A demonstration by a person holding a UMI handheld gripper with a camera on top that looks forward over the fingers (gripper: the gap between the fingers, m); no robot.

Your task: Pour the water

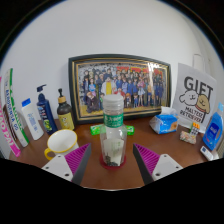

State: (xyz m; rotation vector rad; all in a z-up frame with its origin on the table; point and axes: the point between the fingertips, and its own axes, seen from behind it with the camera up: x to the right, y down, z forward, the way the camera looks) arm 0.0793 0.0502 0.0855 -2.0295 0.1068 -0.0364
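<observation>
Gripper [112,163]: two fingers, each with a magenta pad [79,160] on its inner face, spread wide apart. Nothing gripped.

Water bottle [114,131]: clear plastic, pale cap, green label band at the neck. Stands upright on the desk [165,150], between the fingers and just ahead of them, with a gap at either side. The fingers do not press on it.

Desk: brown wood surface, carrying all items listed here.

Yellow cup [62,143]: left of the bottle, near the left finger, opening upward, apart from the bottle.

Framed group photograph [120,86]: dark frame, propped upright against the white wall at the far side, directly behind the bottle.

Toiletry containers, far left: a dark blue pump bottle [45,107], an amber bottle with a dark cap [64,111], a white tube [32,120], and a green-and-white toothpaste tube [11,107] leaning at the left end. They stand in a close row; whether they touch cannot be told.

Green packet [101,129]: lies flat behind the bottle, in front of the photograph.

Blue box [164,123]: right of the bottle, far side of the desk.

Gift card [196,99]: white, printed "GIFT", cartoon figure, upright at far right.

Blue-and-white bottle [214,129]: at the right end, beside the gift card.
</observation>
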